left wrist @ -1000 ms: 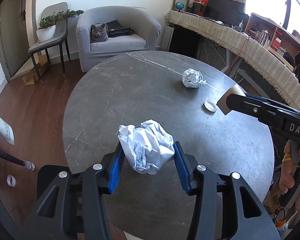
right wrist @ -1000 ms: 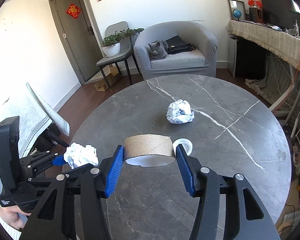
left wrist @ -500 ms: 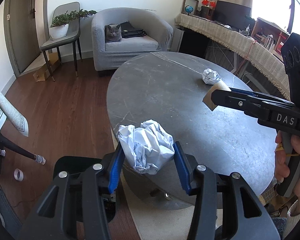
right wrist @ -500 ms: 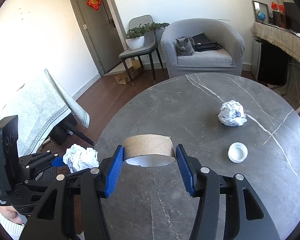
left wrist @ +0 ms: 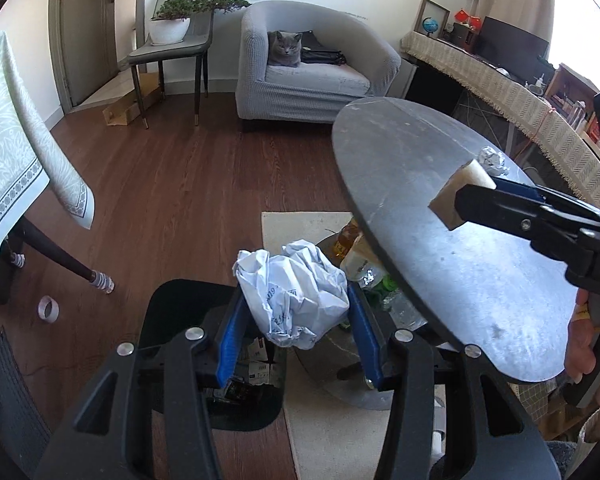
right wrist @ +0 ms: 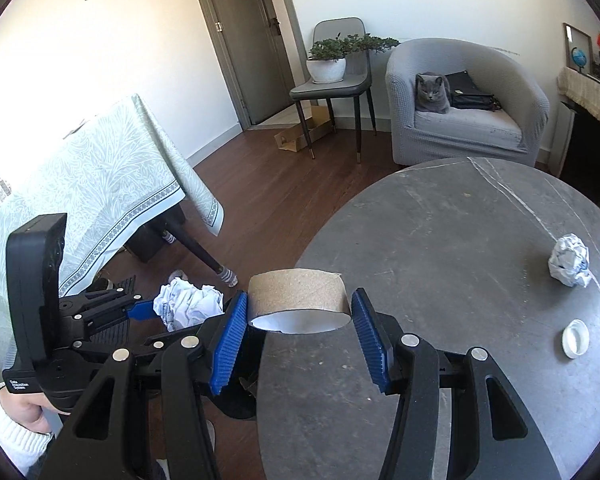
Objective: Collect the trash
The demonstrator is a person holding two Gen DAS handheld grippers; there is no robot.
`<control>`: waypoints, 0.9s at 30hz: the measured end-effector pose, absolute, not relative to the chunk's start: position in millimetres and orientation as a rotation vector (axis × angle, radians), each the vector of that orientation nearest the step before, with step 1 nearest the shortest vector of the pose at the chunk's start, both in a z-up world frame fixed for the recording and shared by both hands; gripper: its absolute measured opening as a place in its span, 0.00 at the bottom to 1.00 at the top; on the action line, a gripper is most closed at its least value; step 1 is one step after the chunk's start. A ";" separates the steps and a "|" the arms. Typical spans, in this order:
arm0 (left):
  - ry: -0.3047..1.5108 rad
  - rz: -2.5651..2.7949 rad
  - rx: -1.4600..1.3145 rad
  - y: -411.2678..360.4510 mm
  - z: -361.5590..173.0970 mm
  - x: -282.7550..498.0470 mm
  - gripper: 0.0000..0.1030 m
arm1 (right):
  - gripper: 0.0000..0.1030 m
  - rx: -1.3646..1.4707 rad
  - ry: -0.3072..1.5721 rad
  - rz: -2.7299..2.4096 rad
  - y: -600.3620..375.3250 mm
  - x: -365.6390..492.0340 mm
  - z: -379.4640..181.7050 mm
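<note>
My left gripper (left wrist: 296,320) is shut on a crumpled white paper ball (left wrist: 294,292), held off the table's left edge above a black trash bin (left wrist: 220,396) that holds packaging. It also shows in the right wrist view (right wrist: 188,304). My right gripper (right wrist: 298,328) is shut on a brown cardboard tape core (right wrist: 298,300), held over the left edge of the round grey marble table (right wrist: 460,260). Another crumpled paper ball (right wrist: 570,260) and a white bottle cap (right wrist: 575,338) lie on the table at the right.
Bottles and wrappers (left wrist: 364,264) lie under the table on its base. A cloth-covered table (right wrist: 80,200) stands at the left. A grey armchair with a cat (right wrist: 432,94) and a chair with a potted plant (right wrist: 328,64) stand at the back. A tape roll (left wrist: 48,309) lies on the floor.
Both grippers have swung left, off the table's middle toward its left edge. The left one with the paper ball now hangs over the trash bin; the floor and bin have come into view.
</note>
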State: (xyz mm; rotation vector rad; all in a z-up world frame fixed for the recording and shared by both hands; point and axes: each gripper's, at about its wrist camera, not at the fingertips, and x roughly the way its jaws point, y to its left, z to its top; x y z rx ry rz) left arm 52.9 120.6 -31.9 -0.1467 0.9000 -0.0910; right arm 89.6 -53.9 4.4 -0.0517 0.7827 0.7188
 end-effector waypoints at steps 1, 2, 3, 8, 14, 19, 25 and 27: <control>0.908 -0.082 -0.148 123.8 -35.2 52.1 0.50 | 0.52 -0.055 0.784 0.725 -49.9 89.2 3.6; 0.917 -0.072 -0.149 128.6 -39.6 51.2 0.50 | 0.52 -0.058 0.786 0.732 -45.3 88.7 3.1; 0.928 -0.058 -0.149 134.8 -44.3 50.9 0.50 | 0.52 -0.061 0.787 0.740 -39.7 88.3 2.6; 0.991 -0.015 -0.137 159.8 -69.2 46.6 0.50 | 0.52 -0.067 0.793 0.778 -16.0 86.4 0.7; 1.087 0.014 -0.169 189.1 -101.3 44.1 0.51 | 0.52 -0.094 0.815 0.814 11.9 80.9 -8.7; 1.162 0.036 -0.203 209.0 -127.6 44.0 0.51 | 0.52 -0.117 0.829 0.832 31.2 77.2 -15.0; 1.235 0.082 -0.210 226.9 -153.4 42.2 0.52 | 0.52 -0.142 0.846 0.848 53.0 75.7 -23.3; 1.255 0.088 -0.216 232.8 -159.4 40.3 0.54 | 0.52 -0.145 0.854 0.854 58.7 75.9 -26.6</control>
